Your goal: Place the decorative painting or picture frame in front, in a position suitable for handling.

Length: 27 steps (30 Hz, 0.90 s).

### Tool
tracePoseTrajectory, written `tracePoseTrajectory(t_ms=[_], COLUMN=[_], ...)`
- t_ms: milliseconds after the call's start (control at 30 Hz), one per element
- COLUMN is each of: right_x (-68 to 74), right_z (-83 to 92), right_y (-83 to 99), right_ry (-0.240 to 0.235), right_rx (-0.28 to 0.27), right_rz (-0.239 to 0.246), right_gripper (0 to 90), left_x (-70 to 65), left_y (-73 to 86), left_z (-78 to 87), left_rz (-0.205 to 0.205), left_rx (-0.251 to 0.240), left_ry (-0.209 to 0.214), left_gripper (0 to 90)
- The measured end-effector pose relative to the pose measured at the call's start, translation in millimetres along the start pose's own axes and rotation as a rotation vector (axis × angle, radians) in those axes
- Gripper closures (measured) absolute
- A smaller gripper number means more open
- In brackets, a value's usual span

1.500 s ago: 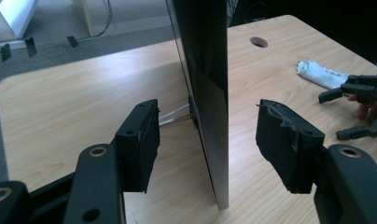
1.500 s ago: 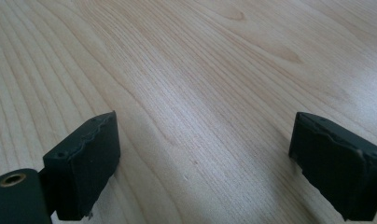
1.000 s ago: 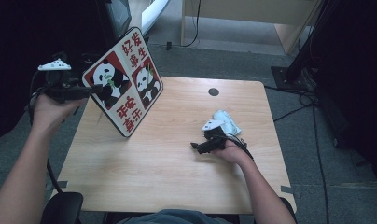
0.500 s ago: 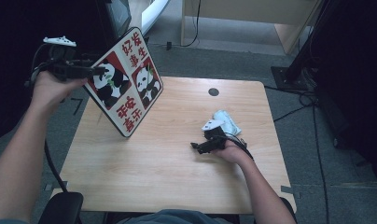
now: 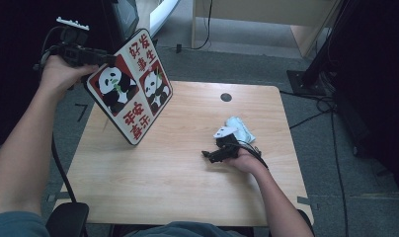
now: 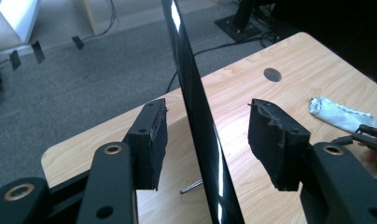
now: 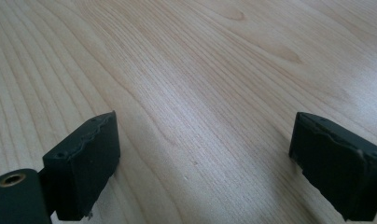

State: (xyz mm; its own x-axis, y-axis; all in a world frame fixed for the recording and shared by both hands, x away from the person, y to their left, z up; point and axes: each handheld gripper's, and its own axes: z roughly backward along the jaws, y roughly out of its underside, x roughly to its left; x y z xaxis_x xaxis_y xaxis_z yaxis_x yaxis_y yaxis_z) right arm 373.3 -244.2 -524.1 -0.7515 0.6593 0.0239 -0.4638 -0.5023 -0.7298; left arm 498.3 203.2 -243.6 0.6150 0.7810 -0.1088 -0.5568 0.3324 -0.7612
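Observation:
A panel printed with two pandas and red characters stands tilted on the left part of the wooden table. My left gripper is at the panel's upper left edge. In the left gripper view the panel's thin black edge runs between the jaws of the left gripper. The jaws have just been closing, and a gap remains on each side, so neither pad presses on the panel. My right gripper rests low on the table at the right, open with nothing between its pads.
A crumpled pale cloth lies on the table just behind the right hand, also in the left gripper view. A round cable hole sits near the far edge. Cables and furniture legs stand on the grey floor beyond.
My left hand has risen and moved along the panel's left side to its upper edge. The panel and the right hand have stayed where they were.

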Motion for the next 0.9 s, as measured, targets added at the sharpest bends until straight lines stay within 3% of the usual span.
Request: tracePoseTrajectory(t_ms=[433,900], right_x=[0.0,-0.1], right_z=[0.0,-0.1], right_y=[0.0,0.0], right_ry=[0.000,0.000], right_rx=[0.000,-0.001], right_rz=[0.000,0.001], right_gripper=[8.9,8.9], left_x=[7.1,9.2], left_y=[-16.9,-24.6], left_z=[-20.7,-39.0], left_rz=[-0.006,-0.011], left_rx=[0.073,0.181], left_ry=[0.009,0.060], left_gripper=[55.5,62.5])
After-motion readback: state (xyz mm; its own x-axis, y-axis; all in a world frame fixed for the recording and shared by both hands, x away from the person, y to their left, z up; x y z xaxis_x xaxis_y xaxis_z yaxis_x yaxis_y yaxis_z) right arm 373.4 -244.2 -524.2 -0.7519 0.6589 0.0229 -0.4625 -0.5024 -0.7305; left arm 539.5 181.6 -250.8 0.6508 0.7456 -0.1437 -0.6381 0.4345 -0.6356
